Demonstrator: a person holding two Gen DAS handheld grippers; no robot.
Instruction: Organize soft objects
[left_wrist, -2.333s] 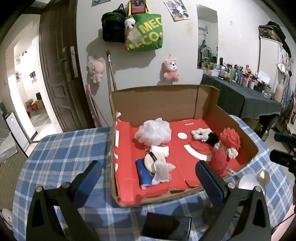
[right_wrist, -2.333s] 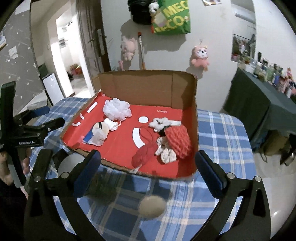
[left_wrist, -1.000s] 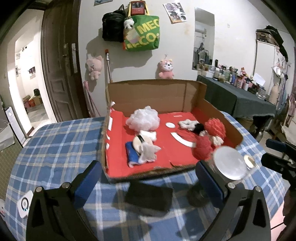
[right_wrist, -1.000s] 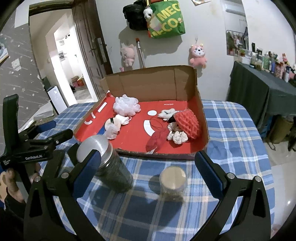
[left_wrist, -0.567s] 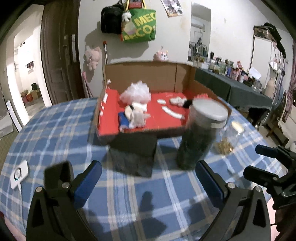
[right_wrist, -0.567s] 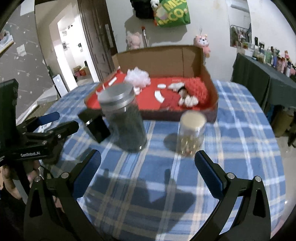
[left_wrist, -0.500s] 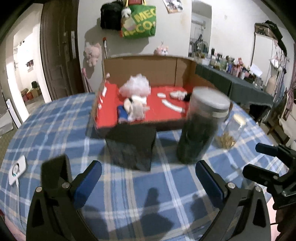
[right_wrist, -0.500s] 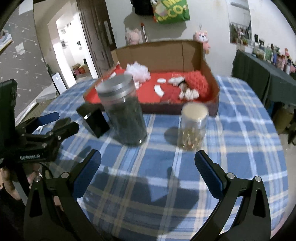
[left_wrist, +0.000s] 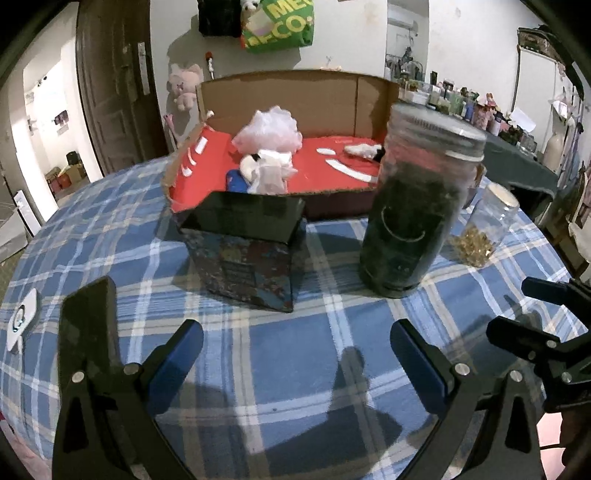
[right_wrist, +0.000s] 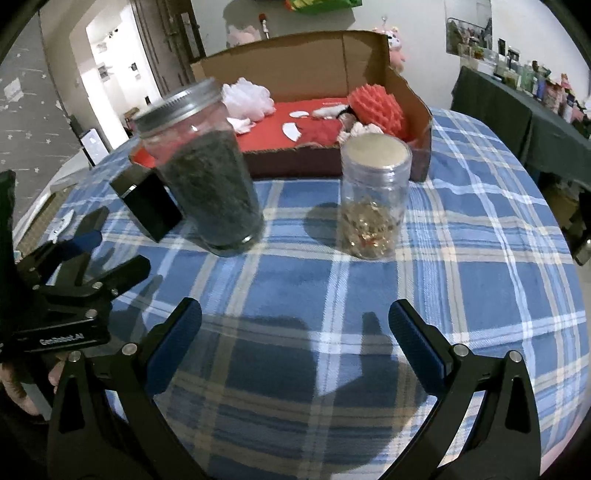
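Note:
A cardboard box (left_wrist: 295, 92) with a red floor stands at the far side of the table and holds soft objects: a white mesh puff (left_wrist: 271, 127), a small white and blue plush (left_wrist: 264, 171), and a red knit plush (right_wrist: 375, 107). The box also shows in the right wrist view (right_wrist: 303, 62). My left gripper (left_wrist: 297, 363) is open and empty, low over the plaid tablecloth, well short of the box. My right gripper (right_wrist: 295, 343) is open and empty, also low near the table's front. The left gripper shows in the right wrist view (right_wrist: 92, 254).
A tall dark-filled jar (left_wrist: 413, 206) with a metal lid, a small clear jar (right_wrist: 373, 199) with gold bits and a dark square tin (left_wrist: 247, 251) stand between the grippers and the box. A black phone (left_wrist: 88, 332) lies at the left. A white device (left_wrist: 22, 317) lies at the table's left edge.
Both grippers have dropped and pulled back toward the table's near edge. The jars and tin now stand between them and the box. Both stay open and empty.

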